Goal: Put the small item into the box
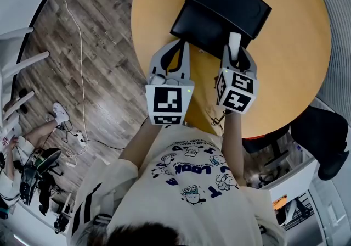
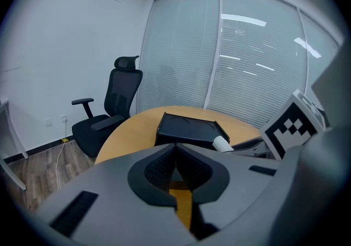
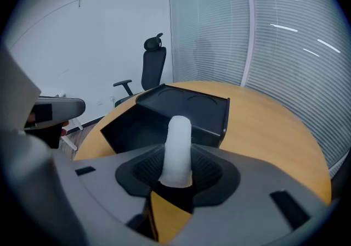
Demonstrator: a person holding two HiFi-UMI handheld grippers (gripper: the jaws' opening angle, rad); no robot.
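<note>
**Nearly over the box: small white item clamped by its base**

Plainly, the small item (image 3: 178, 143) is off the counter (image 1: 296, 47). It stands between the fingers of the right gripper (image 3: 178, 157), which are clamped on its lower end, while its rounded top sticks out ahead of them. In the head view it (image 1: 234, 40) hangs at the near edge of the open black box (image 1: 200, 28), not yet inside.

The left gripper (image 1: 180, 44) sits just beside the box's near left corner. Its fingers are together at the tips, with nothing between them.

The item looks like a short, matt white cylinder with a domed end. It is probably light, and its smooth skin may be slippery. The pictures do not show whether it is stiff or soft. Because it is held so low, most of its length is unsupported and it could pivot if it knocks the box wall. A hold nearer the middle would be steadier.

As for writing, neither the box nor the item shows a label. The gripper cubes carry only square black-and-white markers. The person's shirt has cartoon figures and blue letters that seem to read "LOOK"; the smaller print is too fine to read.
</note>
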